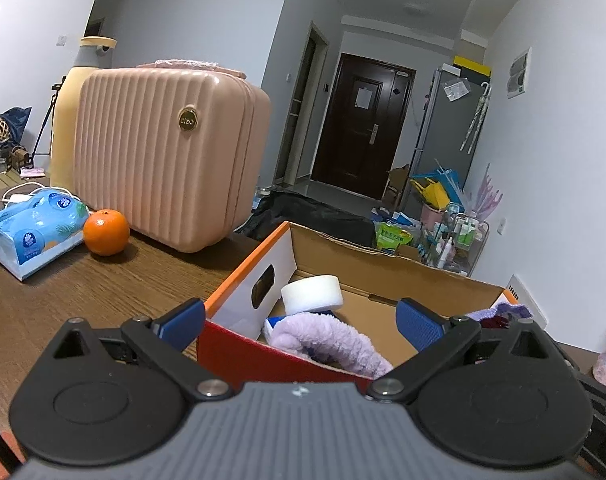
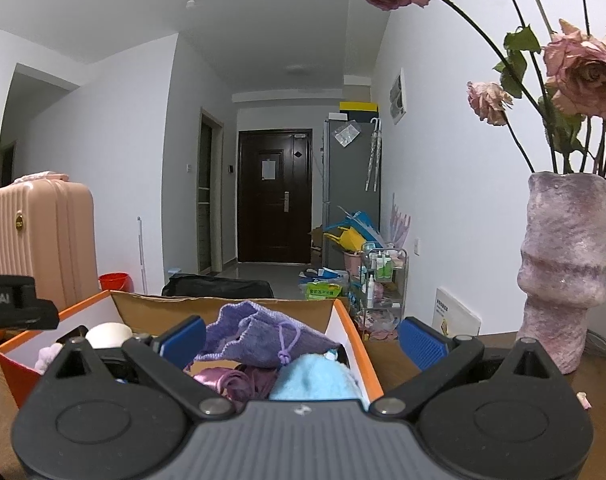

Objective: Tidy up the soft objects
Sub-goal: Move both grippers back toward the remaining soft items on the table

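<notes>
Brown wooden table (image 1: 103, 292), hallway with a dark door (image 2: 275, 196) behind it. Both of my grippers sit at the near edge of the cardboard box (image 1: 387, 268), which has orange rims and a red front wall.

Left gripper (image 1: 303, 322): jaws spread wide, nothing between the blue pads, poised over the box's left end. Below it inside the box: a fuzzy lilac cloth (image 1: 327, 344) and a white round sponge (image 1: 312, 294) further back.

Right gripper (image 2: 301, 338): jaws also spread wide, empty, over the box's right end. Below it: a purple drawstring pouch (image 2: 263, 338) lying on top, a light blue fluffy cloth (image 2: 315, 378) beside a shiny mauve fabric (image 2: 233, 384).

On the table left of the box: pink ribbed case (image 1: 163, 152), orange (image 1: 106, 232), blue tissue pack (image 1: 35, 228). To the right: mottled pink vase (image 2: 563, 272) with dried roses (image 2: 583, 74).
</notes>
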`<state>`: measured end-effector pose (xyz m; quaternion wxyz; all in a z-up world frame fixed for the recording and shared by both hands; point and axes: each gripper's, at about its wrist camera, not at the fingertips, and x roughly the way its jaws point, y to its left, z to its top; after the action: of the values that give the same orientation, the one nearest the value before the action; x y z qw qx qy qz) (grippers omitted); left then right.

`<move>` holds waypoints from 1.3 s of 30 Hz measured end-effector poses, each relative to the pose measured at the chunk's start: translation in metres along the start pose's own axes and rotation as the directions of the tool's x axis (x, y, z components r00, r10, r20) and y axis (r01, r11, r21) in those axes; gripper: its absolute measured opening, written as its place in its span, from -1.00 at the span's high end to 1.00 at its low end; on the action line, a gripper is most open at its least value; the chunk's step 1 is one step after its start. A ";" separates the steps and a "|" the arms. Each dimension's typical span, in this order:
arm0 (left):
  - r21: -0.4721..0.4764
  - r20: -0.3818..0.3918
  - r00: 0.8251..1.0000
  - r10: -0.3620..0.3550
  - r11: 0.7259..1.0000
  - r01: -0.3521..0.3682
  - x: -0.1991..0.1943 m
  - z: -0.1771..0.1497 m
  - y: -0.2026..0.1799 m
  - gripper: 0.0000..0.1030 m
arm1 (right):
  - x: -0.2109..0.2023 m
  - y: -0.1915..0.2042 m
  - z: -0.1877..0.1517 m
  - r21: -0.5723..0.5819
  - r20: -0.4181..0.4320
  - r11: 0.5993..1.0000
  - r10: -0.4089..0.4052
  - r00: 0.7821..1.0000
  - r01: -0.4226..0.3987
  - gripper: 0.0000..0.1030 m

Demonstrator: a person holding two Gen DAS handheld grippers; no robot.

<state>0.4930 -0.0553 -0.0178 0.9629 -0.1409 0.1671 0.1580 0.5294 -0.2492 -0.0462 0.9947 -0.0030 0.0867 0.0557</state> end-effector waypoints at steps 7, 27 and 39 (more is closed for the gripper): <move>0.023 0.003 1.000 -0.016 1.000 0.016 -0.013 -0.004 0.003 -1.00 | -0.010 0.000 -0.002 0.004 -0.009 1.000 -0.002 1.000 0.002 -1.00; 0.078 0.008 0.999 -0.042 0.996 0.042 -0.064 -0.018 0.029 -1.00 | -0.061 0.010 -0.012 0.004 -0.034 1.000 0.019 0.999 -0.019 -1.00; 0.115 -0.001 0.999 -0.053 0.992 0.053 -0.101 -0.026 0.059 -1.00 | -0.101 0.016 -0.019 0.003 -0.049 0.999 0.035 0.998 -0.035 -1.00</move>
<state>0.3751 -0.0358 -0.0175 0.9735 -0.0894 0.1713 0.1228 0.4258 -0.2446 -0.0471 0.9911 -0.0020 0.1111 0.0730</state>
